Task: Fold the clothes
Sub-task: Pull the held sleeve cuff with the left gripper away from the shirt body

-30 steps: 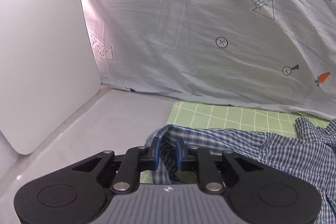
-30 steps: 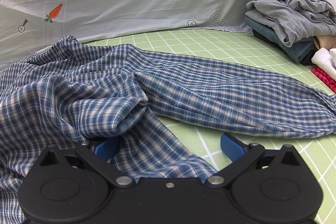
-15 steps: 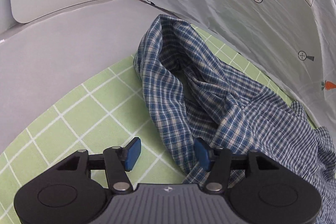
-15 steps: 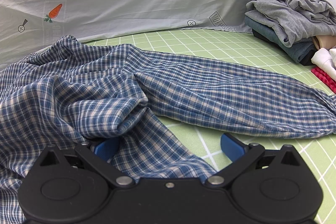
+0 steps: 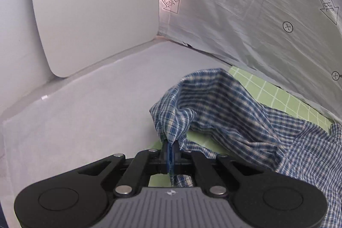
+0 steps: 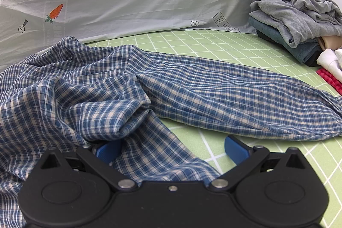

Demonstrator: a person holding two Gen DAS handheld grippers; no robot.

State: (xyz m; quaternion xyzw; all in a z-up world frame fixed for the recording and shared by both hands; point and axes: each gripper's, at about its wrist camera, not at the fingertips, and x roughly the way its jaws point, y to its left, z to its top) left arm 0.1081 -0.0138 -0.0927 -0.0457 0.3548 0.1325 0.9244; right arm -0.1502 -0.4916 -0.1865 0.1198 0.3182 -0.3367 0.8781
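Left hand-held gripper (image 5: 170, 150) clenched on crumpled plaid shirt (image 5: 215, 104); right hand-held gripper (image 6: 172, 147) released over soft woven folds.

The left claw (image 5: 171, 150) pinches a bunched edge of the blue plaid shirt (image 5: 224, 108), lifting it above the green grid mat (image 5: 275, 95).
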